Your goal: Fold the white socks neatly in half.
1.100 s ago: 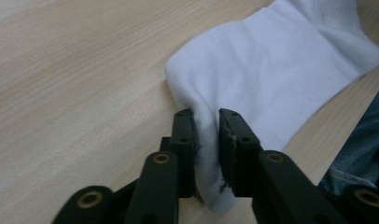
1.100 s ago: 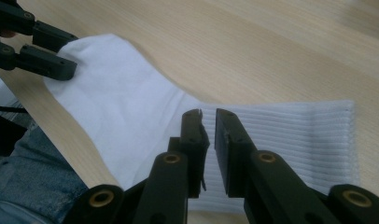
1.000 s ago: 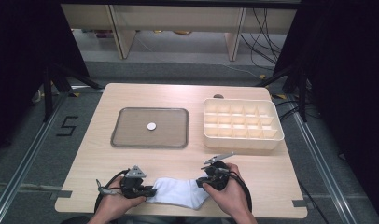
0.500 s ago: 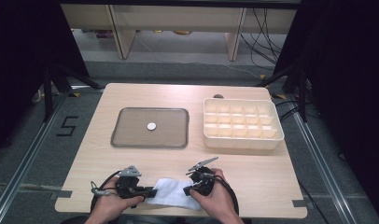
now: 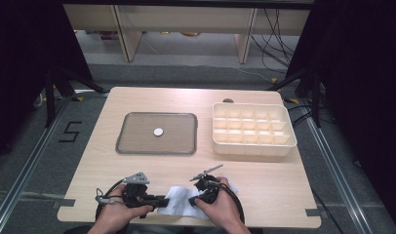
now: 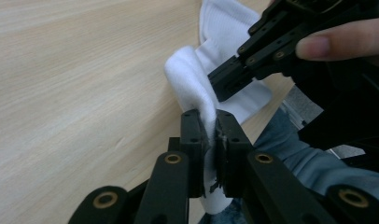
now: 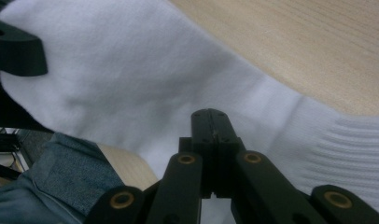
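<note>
A white sock [image 5: 179,204] lies at the table's near edge between my two grippers. In the left gripper view my left gripper [image 6: 210,133] is shut on a raised fold of the sock [image 6: 190,81]. In the high view the left gripper [image 5: 162,200] points right into the sock. My right gripper [image 5: 193,200] comes in from the right. Its jaws stand tight together in the right gripper view [image 7: 211,122], with their tips against the sock [image 7: 131,79] and no cloth showing between them. The right gripper [image 6: 243,65] also touches the fold in the left gripper view.
A grey tray [image 5: 132,141] with a small white disc [image 5: 158,131] sits at mid-table. A cream box with several compartments [image 5: 252,146] stands to its right. The table's near edge runs just under both hands, with a blue-clad leg [image 7: 61,172] below it.
My right gripper has moved left onto the sock and now meets the left one. The left gripper has stayed put, still holding the sock.
</note>
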